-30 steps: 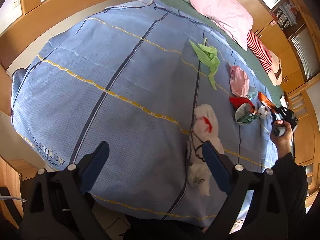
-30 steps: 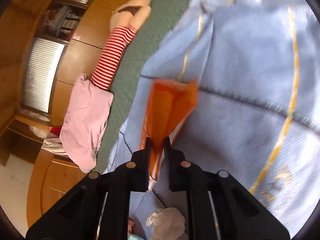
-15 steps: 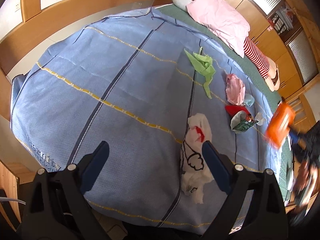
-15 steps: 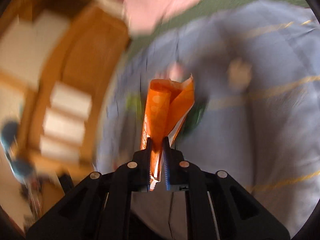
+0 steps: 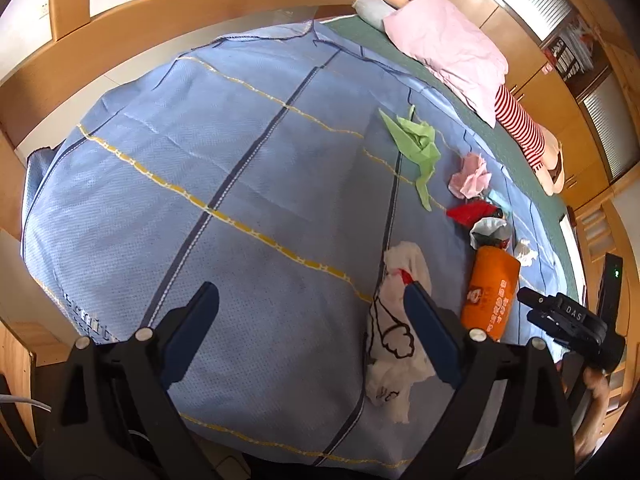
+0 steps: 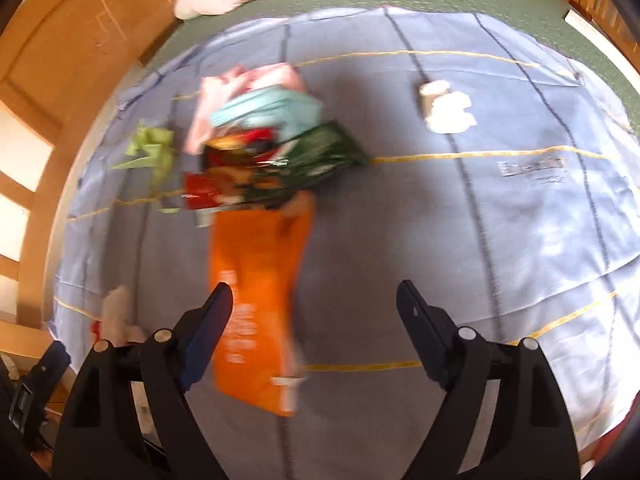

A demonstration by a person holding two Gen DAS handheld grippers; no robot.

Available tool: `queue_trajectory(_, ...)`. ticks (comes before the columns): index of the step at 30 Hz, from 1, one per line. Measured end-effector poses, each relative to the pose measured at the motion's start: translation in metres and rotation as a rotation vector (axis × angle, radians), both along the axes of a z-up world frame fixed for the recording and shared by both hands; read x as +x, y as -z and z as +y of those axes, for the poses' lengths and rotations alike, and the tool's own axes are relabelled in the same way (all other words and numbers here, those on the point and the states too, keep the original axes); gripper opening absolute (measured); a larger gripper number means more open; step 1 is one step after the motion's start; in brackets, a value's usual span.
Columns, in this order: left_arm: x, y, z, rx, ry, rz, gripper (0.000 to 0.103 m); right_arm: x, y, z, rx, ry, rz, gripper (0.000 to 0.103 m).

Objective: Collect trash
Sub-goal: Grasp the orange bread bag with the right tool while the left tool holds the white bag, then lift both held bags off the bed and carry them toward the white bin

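Note:
An orange snack bag [image 6: 256, 292] lies flat on the blue bed cover [image 6: 440, 240], just ahead of my right gripper [image 6: 314, 304], which is open and empty. The bag also shows in the left wrist view [image 5: 490, 296]. A pile of wrappers sits beyond it: green bag [image 6: 316, 156], red wrapper [image 6: 200, 188], teal piece [image 6: 268, 108], pink paper [image 5: 470, 176]. My left gripper [image 5: 312, 304] is open and empty, its right finger over a white printed plastic bag [image 5: 396, 344]. Green paper [image 5: 416, 140] lies farther off.
A crumpled white tissue [image 6: 446, 112] lies to the right of the pile. A pink pillow [image 5: 444, 44] and a striped soft toy [image 5: 520, 128] lie on the green mattress. A wooden bed rail [image 5: 120, 68] runs along the far side.
My right gripper held the orange bag pinched, swung over the cover, then opened. The bag now lies flat beside the trash pile. The left gripper stayed open and barely moved.

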State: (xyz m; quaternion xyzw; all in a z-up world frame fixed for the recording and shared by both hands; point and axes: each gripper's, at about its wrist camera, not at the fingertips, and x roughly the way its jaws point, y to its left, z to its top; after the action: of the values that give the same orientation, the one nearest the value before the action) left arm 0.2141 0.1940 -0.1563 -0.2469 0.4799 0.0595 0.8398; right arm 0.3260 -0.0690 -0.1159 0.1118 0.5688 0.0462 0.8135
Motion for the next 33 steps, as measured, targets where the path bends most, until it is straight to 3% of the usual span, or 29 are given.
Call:
queue_trajectory(4, 0.000, 0.000, 0.001, 0.006, -0.001, 0.001, 0.093, -0.017, -0.001, 0.008, -0.002, 0.071, -0.052, 0.082)
queue_trajectory(9, 0.002, 0.000, -0.004, -0.011, 0.031, 0.001, 0.088, -0.023, 0.026, 0.049, -0.106, -0.032, 0.021, 0.080)
queue_trajectory(10, 0.003, 0.001, -0.006, -0.018, 0.044, -0.003, 0.088, -0.025, 0.033, 0.050, -0.097, -0.036, 0.037, 0.064)
queue_trajectory(12, 0.005, 0.001, -0.012, -0.046, 0.084, -0.010, 0.088, -0.025, 0.041, 0.051, -0.051, -0.036, 0.040, 0.063)
queue_trajectory(15, 0.010, 0.004, -0.023, -0.076, 0.148, -0.008, 0.088, -0.034, 0.035, 0.050, -0.051, -0.047, 0.013, 0.062)
queue_trajectory(19, 0.018, 0.007, -0.052, -0.043, 0.268, -0.005, 0.086, -0.044, 0.014, 0.031, -0.033, -0.025, -0.013, 0.062)
queue_trajectory(23, 0.026, 0.015, -0.084, 0.039, 0.374, 0.007, 0.065, -0.052, -0.016, 0.010, -0.043, -0.024, -0.082, 0.063)
queue_trajectory(27, 0.033, 0.034, -0.096, 0.041, 0.399, 0.045, 0.062, -0.078, -0.017, 0.004, -0.029, -0.038, -0.111, 0.062)
queue_trajectory(31, 0.031, 0.043, -0.109, 0.088, 0.451, 0.060, 0.045, -0.115, -0.022, -0.015, -0.040, -0.036, -0.154, 0.062)
queue_trajectory(33, 0.025, 0.038, -0.117, 0.122, 0.479, 0.025, 0.045, -0.131, -0.029, -0.023, -0.034, -0.025, -0.173, 0.063)
